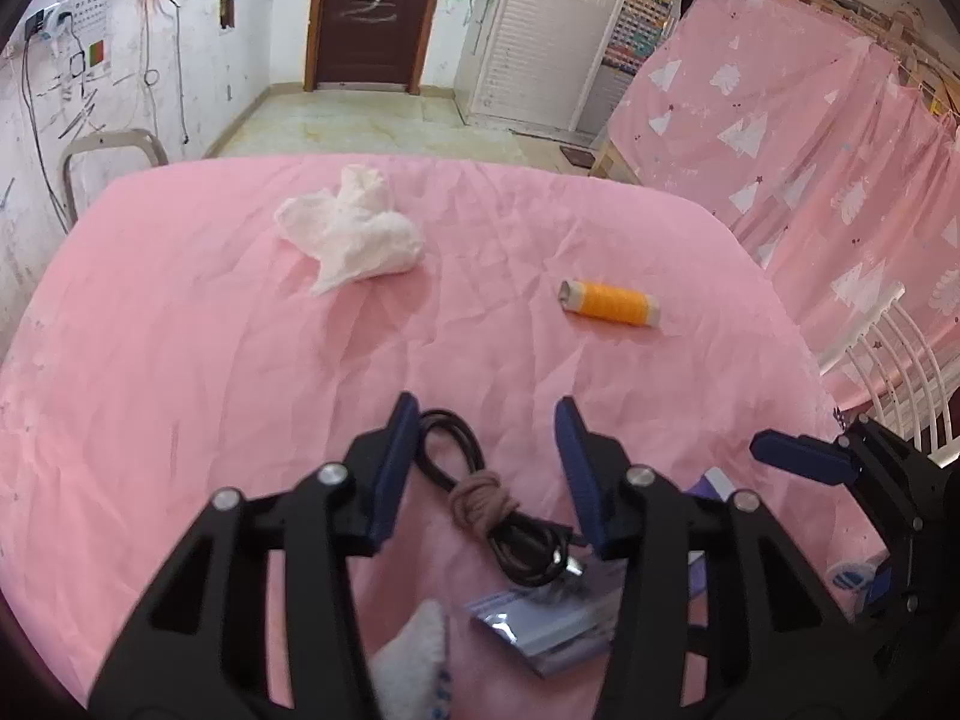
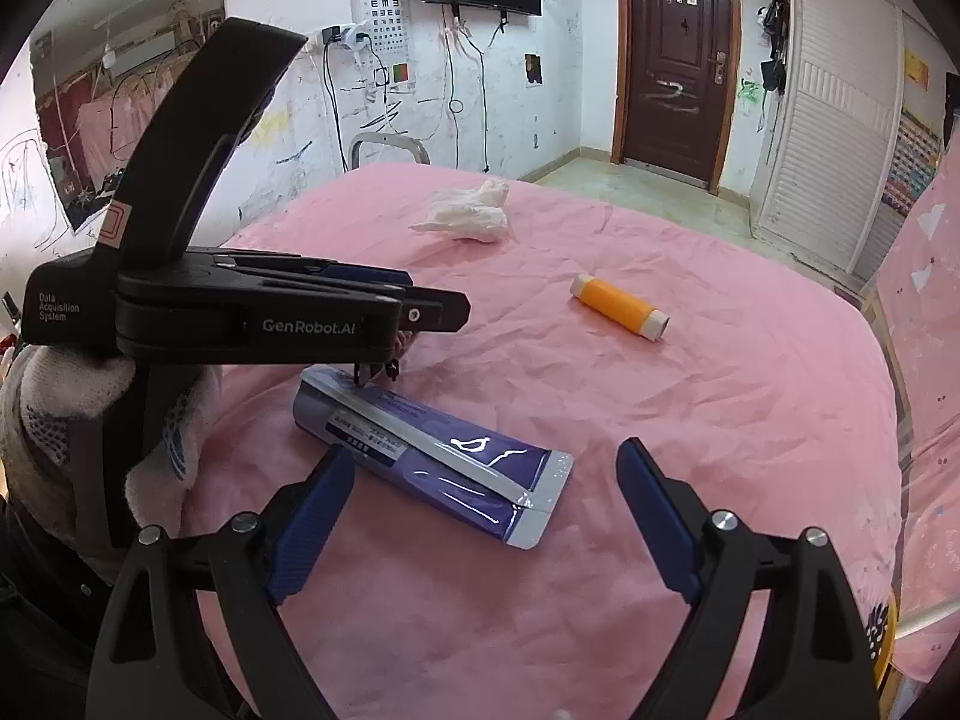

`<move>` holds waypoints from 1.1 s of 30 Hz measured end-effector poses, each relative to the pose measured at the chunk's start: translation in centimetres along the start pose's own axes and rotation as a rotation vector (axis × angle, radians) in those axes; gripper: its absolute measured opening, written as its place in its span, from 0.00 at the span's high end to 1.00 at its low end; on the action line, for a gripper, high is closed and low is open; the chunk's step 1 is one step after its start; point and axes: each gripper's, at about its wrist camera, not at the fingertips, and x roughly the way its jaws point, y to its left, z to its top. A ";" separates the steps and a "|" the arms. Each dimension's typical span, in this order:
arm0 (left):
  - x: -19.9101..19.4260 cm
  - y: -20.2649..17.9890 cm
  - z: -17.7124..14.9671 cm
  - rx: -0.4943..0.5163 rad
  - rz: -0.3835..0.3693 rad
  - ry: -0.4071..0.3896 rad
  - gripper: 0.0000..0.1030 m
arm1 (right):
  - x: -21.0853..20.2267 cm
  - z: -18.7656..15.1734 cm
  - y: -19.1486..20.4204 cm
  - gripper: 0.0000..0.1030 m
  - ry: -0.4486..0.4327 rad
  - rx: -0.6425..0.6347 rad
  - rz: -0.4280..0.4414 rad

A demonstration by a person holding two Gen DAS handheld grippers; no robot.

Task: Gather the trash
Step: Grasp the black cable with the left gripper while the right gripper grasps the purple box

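Note:
A coiled black cable [image 1: 474, 468] tied with a brownish band lies between the blue pads of my left gripper [image 1: 486, 402], which is shut on it; its left pad touches the loop. In the right wrist view the left gripper [image 2: 444, 306] shows side-on, with the cable's plugs hanging under it. My right gripper [image 2: 486, 447] stands open just above a purple foil packet [image 2: 432, 456], touching nothing. One of its fingers [image 1: 798, 456] shows at the right of the left wrist view. A crumpled white tissue [image 1: 354, 228] and an orange thread spool [image 1: 609, 303] lie farther off.
Everything rests on a pink sheet [image 1: 180, 360]. A white rail [image 1: 900, 372] and a pink patterned curtain [image 1: 780, 120] stand to the right. A metal chair frame [image 1: 108, 144] is at the far left edge. A gloved hand [image 2: 60, 408] holds the left gripper.

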 end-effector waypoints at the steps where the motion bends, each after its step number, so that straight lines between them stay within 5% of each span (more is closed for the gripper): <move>1: -0.1 0.1 0.0 -0.004 -0.004 -0.004 0.62 | 0.1 0.1 0.1 0.23 0.002 -0.004 0.000; 8: -0.7 1.1 0.0 -0.031 -0.049 0.023 0.57 | 0.6 0.6 0.7 0.23 0.013 -0.033 0.008; 12: -0.9 1.1 -0.4 -0.025 -0.066 0.042 0.26 | 1.2 0.6 1.0 0.23 0.034 -0.051 0.017; 25: -0.3 0.9 -0.9 -0.018 0.036 0.051 0.27 | 3.1 1.5 2.4 0.24 0.102 -0.206 0.106; 33: 0.1 -0.1 -0.7 0.017 0.078 0.056 0.33 | 2.7 1.0 2.6 0.67 0.111 -0.240 0.116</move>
